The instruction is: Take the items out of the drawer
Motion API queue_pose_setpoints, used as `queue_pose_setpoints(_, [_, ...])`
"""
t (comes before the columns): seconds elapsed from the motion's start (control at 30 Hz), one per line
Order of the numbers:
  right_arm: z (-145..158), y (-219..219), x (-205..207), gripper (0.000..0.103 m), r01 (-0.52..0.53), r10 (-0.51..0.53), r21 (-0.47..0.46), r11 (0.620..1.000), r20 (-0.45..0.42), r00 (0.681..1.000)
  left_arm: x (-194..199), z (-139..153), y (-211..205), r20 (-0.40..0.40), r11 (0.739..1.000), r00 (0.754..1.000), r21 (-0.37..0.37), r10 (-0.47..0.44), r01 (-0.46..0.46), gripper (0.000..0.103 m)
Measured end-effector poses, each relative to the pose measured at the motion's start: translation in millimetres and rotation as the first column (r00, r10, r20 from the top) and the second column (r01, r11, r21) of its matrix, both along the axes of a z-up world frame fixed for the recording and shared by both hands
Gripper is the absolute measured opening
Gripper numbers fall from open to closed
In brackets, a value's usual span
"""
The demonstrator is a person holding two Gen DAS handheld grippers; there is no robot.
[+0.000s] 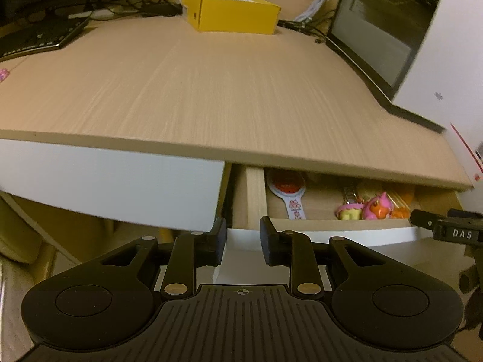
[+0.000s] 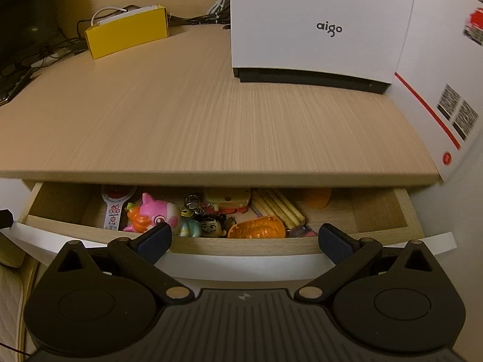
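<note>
A: Right gripper point(image 2: 244, 239)?
B: Jaws spread wide, empty, just outside the drawer point(image 2: 401, 211) front. Left gripper point(image 1: 243, 241) narrow gap, holding nothing, at the drawer's left corner.
A: Drawer?
B: Light wood, white front, partly pulled out under the desktop point(image 2: 211, 120).
A: Contents?
B: Pink pig toy point(image 2: 157, 212) at 11 o'clock from the right gripper, orange pumpkin piece point(image 2: 256, 227) at 12, white floral paddle point(image 2: 114, 208) far left, sticks point(image 2: 277, 208) at 1 o'clock.

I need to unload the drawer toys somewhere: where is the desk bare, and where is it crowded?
The desk top is bare between the yellow box and the white aigo case, forward to its front edge. The back edge behind the box is crowded with cables. The drawer is packed mid-span; its right end looks free.
</note>
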State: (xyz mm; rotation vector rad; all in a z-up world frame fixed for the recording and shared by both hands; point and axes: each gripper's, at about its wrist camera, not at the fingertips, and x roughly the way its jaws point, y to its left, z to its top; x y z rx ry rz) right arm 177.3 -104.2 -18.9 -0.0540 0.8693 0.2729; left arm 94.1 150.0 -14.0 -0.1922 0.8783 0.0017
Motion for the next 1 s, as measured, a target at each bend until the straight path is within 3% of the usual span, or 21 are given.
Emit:
queue_pose_setpoints(0.13, [-0.3, -5.0, -14.1, 0.103, -0.010, 0.010, 0.010, 1.000, -0.011, 1.000, -17.9, 12.0, 2.2, 0.051, 0.999, 0.999, 0.050, 0.003, -0.006, 0.021])
queue_pose_setpoints(0.33, [-2.0, -10.2, -41.1, 0.103, -0.003, 0.002, 0.008, 1.000, 0.011, 1.000, -17.4, 21.5, -12.4, 0.078, 0.995, 0.992, 0.011, -0.095, 0.094, 0.021])
queue_pose_setpoints(0.67, [-1.0, -16.8, -68.2, 0.103, 0.008, -0.008, -0.005, 1.000, -0.001, 1.000, -22.3, -1.8, -64.4, 0.004, 0.940, 0.940, -0.014, -0.342, 0.342, 0.021])
queue_pose_setpoints(0.83, [-1.0, -19.3, -73.9, 0.103, 0.021, -0.021, -0.003, 1.000, 0.000, 1.000, -32.7, -7.3, -72.0, -0.026, 0.920, 0.920, -0.005, -0.392, 0.392, 0.021])
queue_pose_setpoints(1.0, [-2.0, -19.6, -79.4, 0.103, 0.042, -0.042, -0.002, 0.999, 0.008, 0.999, -30.7, -9.4, -69.3, -0.051, 0.919, 0.918, -0.015, -0.394, 0.394, 0.022])
